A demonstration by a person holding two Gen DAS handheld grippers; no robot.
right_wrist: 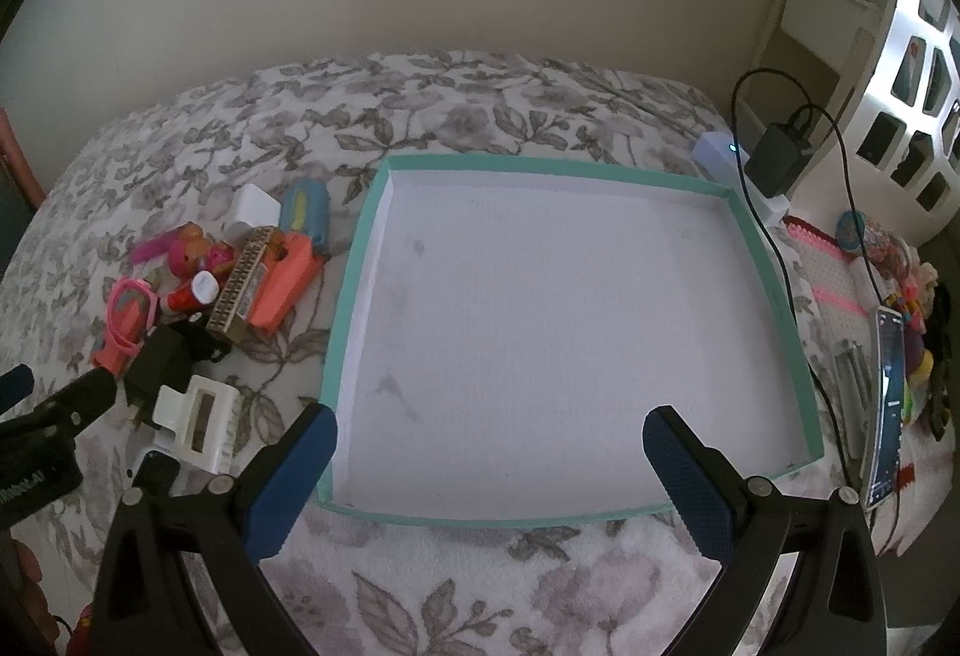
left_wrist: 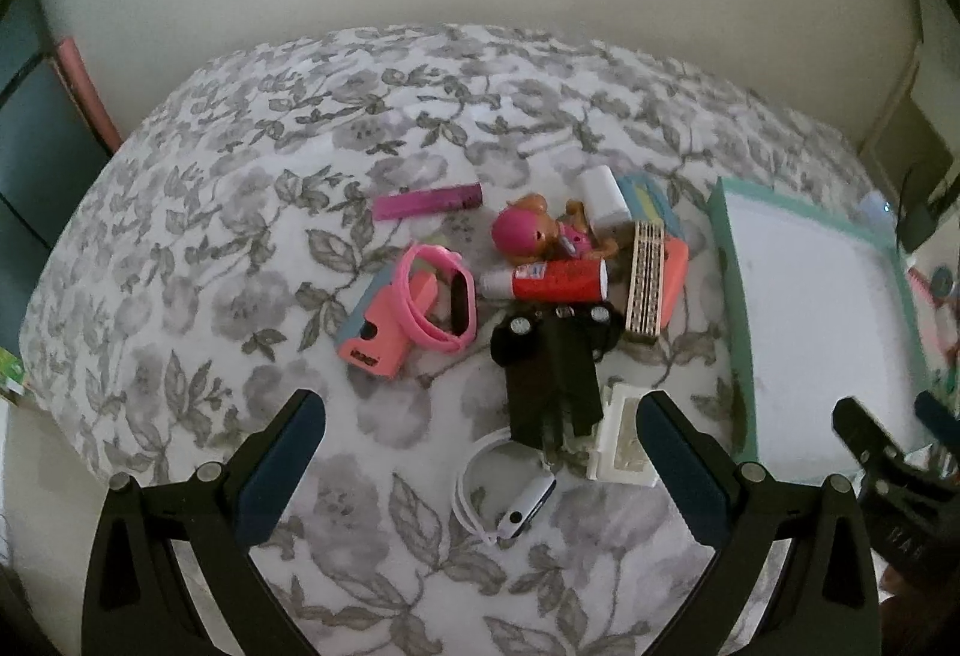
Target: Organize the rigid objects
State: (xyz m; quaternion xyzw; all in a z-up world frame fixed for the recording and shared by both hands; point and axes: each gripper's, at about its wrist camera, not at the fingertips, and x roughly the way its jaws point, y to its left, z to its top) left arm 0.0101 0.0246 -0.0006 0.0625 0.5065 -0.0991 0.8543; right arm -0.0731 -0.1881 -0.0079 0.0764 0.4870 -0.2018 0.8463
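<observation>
A pile of small objects lies on the floral bedspread: a pink watch [left_wrist: 441, 296], a pink toy camera [left_wrist: 375, 332], a red tube [left_wrist: 549, 281], a pink-headed doll [left_wrist: 534, 233], a magenta bar [left_wrist: 426, 203], a black charger [left_wrist: 552, 374], a white clip [left_wrist: 621, 437] and a white smartwatch [left_wrist: 510, 500]. My left gripper [left_wrist: 480, 416] is open and empty, just short of the charger. A teal-rimmed tray [right_wrist: 354, 260] with a white floor lies right of the pile. My right gripper [right_wrist: 489, 428] is open and empty over the tray's near edge.
The pile also shows left of the tray in the right wrist view, with an orange toy [right_wrist: 285, 284] and a beaded strip [right_wrist: 240, 284]. A phone [right_wrist: 888, 404], a cable and charger [right_wrist: 777, 158] and trinkets lie right of the tray. A wall stands behind the bed.
</observation>
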